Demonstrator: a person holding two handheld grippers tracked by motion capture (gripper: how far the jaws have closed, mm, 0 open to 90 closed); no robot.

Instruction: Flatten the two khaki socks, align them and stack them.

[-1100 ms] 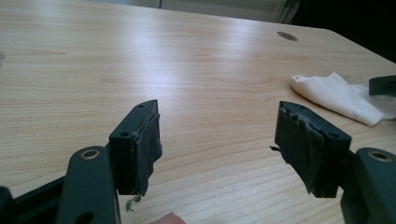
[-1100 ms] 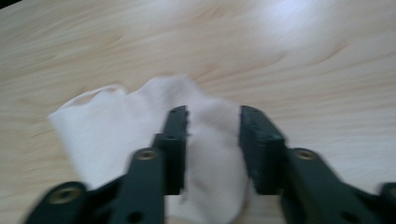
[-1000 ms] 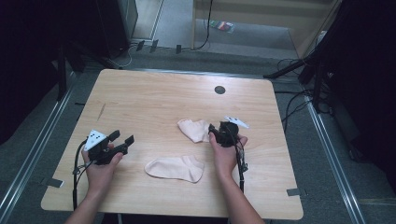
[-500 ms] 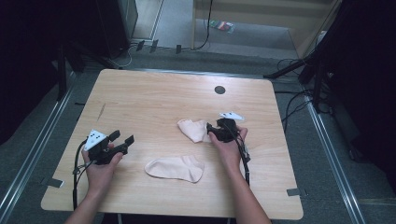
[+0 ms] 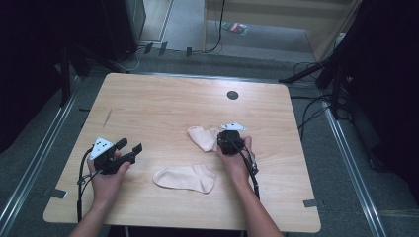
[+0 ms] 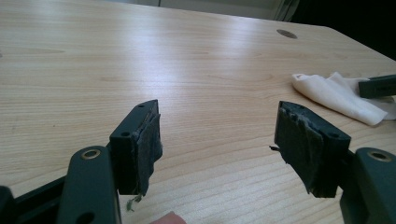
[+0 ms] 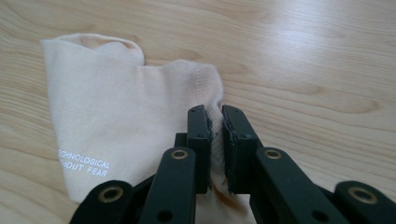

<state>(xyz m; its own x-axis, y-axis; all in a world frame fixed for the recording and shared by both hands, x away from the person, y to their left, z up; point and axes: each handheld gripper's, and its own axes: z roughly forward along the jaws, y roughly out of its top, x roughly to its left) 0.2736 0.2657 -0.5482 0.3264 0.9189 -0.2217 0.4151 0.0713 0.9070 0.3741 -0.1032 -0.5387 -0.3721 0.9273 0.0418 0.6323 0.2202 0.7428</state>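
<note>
The right tongs have just been closing, and their two black jaws now pinch a fold of the far sock between them, at the edge of the cloth nearest the hand. In the right gripper view the rest of that pale peach sock spreads away to the left of the jaws, lying flat on the counter with its open cuff at the far end and small white lettering near its lower left edge. From the high view the right tongs sit at the right end of the far sock, which lies a little right of the middle of the counter.

A second sock of the same colour lies flat nearer the person, between the two hands and touching neither gripper.

The left tongs rest well apart from both socks, towards the left edge of the counter. In the left gripper view the left tongs stand wide apart with only bare wood between them; the far sock shows off to the right, with a black jaw of the other gripper at its right end.
</note>
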